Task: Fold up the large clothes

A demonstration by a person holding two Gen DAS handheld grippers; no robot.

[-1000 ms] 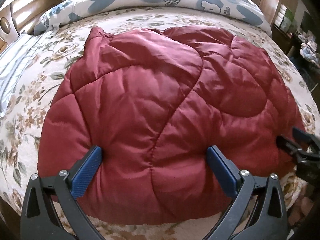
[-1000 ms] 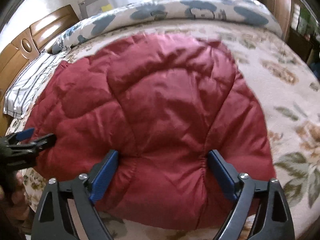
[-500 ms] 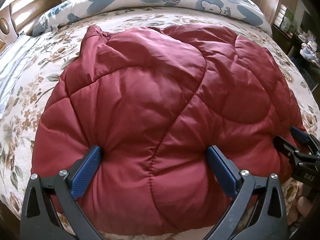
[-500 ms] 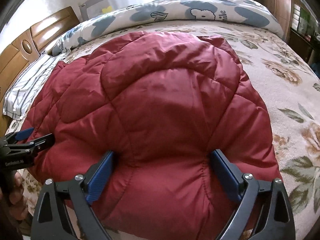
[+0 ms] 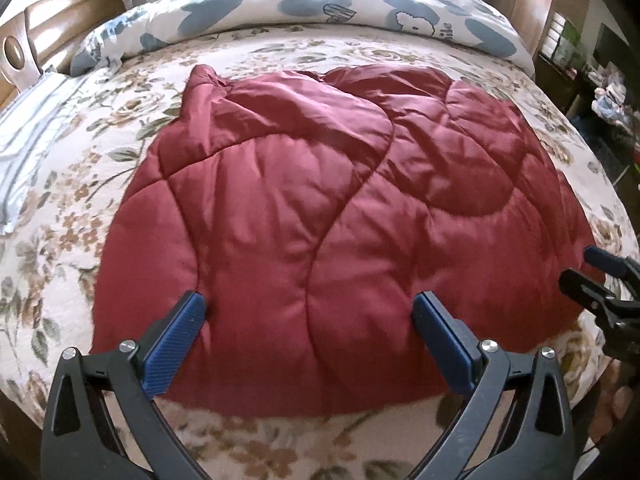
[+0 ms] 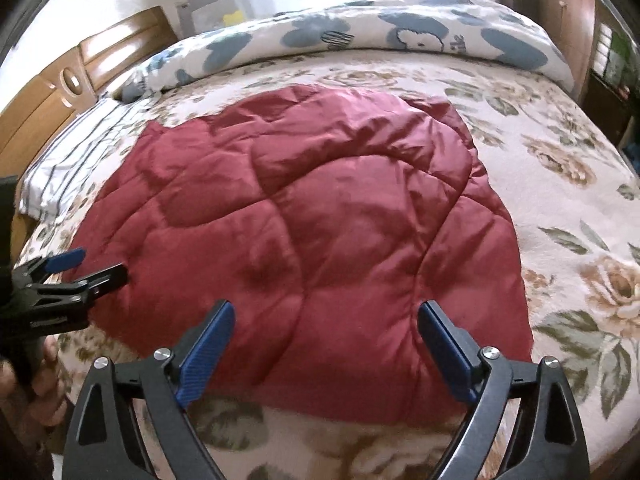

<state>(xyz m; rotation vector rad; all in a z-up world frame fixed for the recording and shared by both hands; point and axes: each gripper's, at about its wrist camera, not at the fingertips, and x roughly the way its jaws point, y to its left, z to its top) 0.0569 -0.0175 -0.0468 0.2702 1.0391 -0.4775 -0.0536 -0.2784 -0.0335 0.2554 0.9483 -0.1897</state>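
Observation:
A dark red quilted jacket point(image 5: 320, 208) lies folded and puffy on the floral bed cover point(image 5: 72, 216). My left gripper point(image 5: 310, 300) hovers over its near left part with its jaws wide open; the blue pads stand clear of the fabric. Over the near right part of the jacket point(image 6: 304, 220), my right gripper point(image 6: 326, 308) has its jaws wide and closing slightly, and nothing is pressed between them. Each gripper shows at the edge of the other's view: the right gripper point(image 5: 592, 276) and the left gripper point(image 6: 92, 268), the latter held by a hand point(image 6: 44, 376).
A rolled white and blue duvet point(image 5: 360, 4) lies along the far side of the bed. A wooden headboard point(image 5: 52, 12) and a striped pillow point(image 6: 68, 160) are at the left. Dark furniture with clutter point(image 5: 600, 80) stands to the right.
Both grippers have drawn back and up from the jacket. Their pads dented the fabric before; now they stand off it, and the jacket's near edge and the cover below it show.

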